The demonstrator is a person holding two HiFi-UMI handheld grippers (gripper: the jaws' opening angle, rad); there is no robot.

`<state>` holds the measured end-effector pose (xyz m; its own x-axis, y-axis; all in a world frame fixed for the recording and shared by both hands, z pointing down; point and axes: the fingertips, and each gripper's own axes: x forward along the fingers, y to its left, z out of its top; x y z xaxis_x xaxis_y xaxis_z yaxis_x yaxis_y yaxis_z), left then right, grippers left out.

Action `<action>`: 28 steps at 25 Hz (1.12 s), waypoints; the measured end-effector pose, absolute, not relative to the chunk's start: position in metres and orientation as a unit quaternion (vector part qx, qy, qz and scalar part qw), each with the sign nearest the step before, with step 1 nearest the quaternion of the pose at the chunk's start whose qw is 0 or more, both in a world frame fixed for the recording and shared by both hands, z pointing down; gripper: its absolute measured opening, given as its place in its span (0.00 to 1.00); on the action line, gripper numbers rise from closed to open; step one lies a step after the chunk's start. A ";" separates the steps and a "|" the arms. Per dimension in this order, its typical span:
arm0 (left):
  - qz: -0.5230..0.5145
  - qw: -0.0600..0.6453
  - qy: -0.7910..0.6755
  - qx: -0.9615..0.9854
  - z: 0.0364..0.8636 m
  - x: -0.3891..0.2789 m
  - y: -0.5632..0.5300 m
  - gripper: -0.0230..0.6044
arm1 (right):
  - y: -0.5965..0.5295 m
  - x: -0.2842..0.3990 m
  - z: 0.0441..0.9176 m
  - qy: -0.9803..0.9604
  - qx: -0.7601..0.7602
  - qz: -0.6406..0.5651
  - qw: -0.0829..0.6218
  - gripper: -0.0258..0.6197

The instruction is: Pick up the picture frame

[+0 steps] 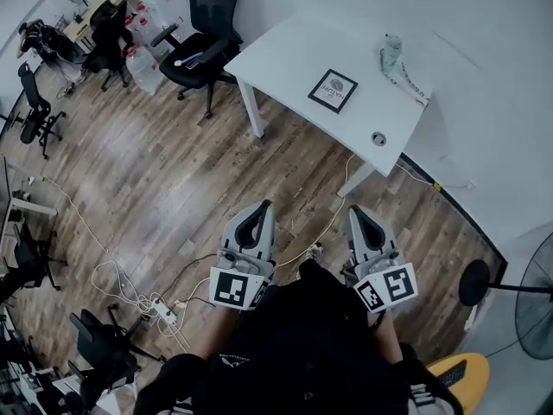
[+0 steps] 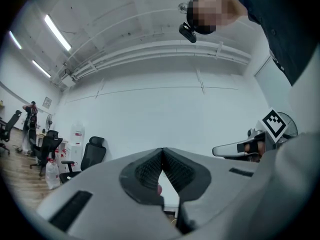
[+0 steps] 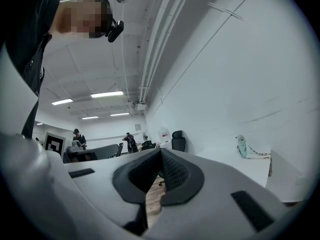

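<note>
A black picture frame [image 1: 333,90] with a white mat lies flat on the white table [image 1: 285,59] at the upper middle of the head view. My left gripper [image 1: 258,213] and right gripper [image 1: 364,217] are held side by side over the wood floor, well short of the table, both shut and empty. In the left gripper view my left gripper [image 2: 162,151] has its jaws pressed together against a white wall. My right gripper [image 3: 161,153] is likewise shut in the right gripper view, with the table [image 3: 240,166] off to the right.
A pale green bottle [image 1: 390,52] with a lanyard stands on the table's far side. Black office chairs [image 1: 204,33] sit left of the table. Cables and a power strip [image 1: 164,311] trail across the floor. A standing fan [image 1: 527,292] is at the right.
</note>
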<state>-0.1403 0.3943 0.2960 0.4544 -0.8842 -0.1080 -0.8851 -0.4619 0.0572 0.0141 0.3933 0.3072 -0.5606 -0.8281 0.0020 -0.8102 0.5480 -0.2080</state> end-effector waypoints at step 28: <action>0.060 -0.005 0.525 -0.849 0.312 -0.096 0.210 0.05 | 0.208 0.070 0.327 0.870 -0.478 -0.110 0.044 0.04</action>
<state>-0.0965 0.2099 0.3121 0.4415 -0.8921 -0.0955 -0.8908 -0.4486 0.0719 0.0704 0.2081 0.3275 -0.5394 -0.8415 0.0290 -0.8222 0.5190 -0.2337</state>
